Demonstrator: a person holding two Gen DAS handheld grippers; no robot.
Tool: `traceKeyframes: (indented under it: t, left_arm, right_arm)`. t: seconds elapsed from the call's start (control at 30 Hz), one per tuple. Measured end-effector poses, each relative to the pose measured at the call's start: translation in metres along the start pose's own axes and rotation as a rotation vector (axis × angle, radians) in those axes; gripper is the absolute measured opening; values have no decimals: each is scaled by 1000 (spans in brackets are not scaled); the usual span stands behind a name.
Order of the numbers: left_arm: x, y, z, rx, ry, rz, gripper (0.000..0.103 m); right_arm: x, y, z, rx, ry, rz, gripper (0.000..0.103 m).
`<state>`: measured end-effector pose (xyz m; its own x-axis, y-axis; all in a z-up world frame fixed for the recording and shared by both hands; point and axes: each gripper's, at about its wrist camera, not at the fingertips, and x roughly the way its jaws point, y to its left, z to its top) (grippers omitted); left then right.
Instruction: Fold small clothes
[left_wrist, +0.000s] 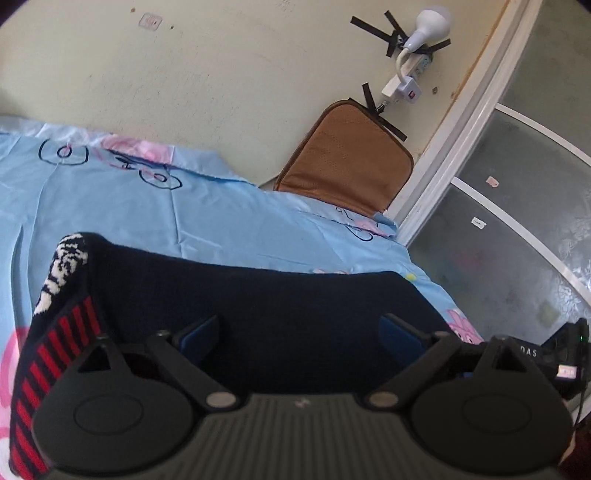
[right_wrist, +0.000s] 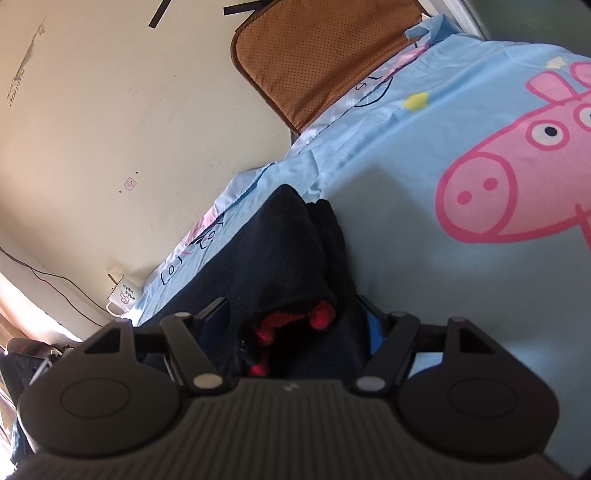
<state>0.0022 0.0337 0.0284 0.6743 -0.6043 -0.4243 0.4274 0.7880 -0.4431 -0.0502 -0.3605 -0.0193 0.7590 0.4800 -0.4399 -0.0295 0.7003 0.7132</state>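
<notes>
A dark navy knit garment (left_wrist: 258, 295) with a red-striped hem and a white pattern at its left edge lies on the blue bedsheet (left_wrist: 147, 206). Its far edge stands raised in the left wrist view. My left gripper (left_wrist: 301, 326) has its jaws wide apart, with the flat cloth spread between and around the fingers, and no pad visibly presses on it. In the right wrist view the same garment (right_wrist: 280, 251) is bunched up, with a red bit showing. My right gripper (right_wrist: 295, 319) has its jaws partly closed on that bunch, which fills the gap between the pads.
The blue cartoon-pig bedsheet (right_wrist: 443, 147) covers the bed against a cream wall. A brown cushion (left_wrist: 347, 162) leans in the corner under a taped power strip and lamp (left_wrist: 428, 26). A glass door (left_wrist: 517, 221) is at the right. A white mug (right_wrist: 123, 295) stands by the wall.
</notes>
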Motion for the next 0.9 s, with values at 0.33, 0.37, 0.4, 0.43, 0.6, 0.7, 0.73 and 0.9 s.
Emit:
traceKeyframes:
  t: [0.33,0.37,0.4,0.43,0.6,0.7,0.73,0.9]
  left_arm:
    - [-67,19,35,-97,-125,-25,81]
    - [-80,29,39,-130,-160,-6,81]
    - [-93,40,43,-172,-192,3,81]
    - [-109,55,46,-232,-226,7,82]
    - [-161,99,42,-364,-330,111,90]
    - [-164,105,38,-375,-323,124,95]
    - [-160,104,39,-371,-309,120,96]
    - [-117,86,41,-298,-220,123,99]
  right_arm:
    - [-23,131,11,-335,-1,224,20]
    - [-20,149,6,-400,10,241,20]
    - [-11,175,-4,-492,38,265,20]
    - [-2,191,-12,-553,66,279,21]
    - [78,245,-76,-817,273,301,21]
    - [125,246,-103,-869,370,280,22]
    - [125,246,-106,-885,346,302,23]
    - [101,244,-97,-864,362,378,51]
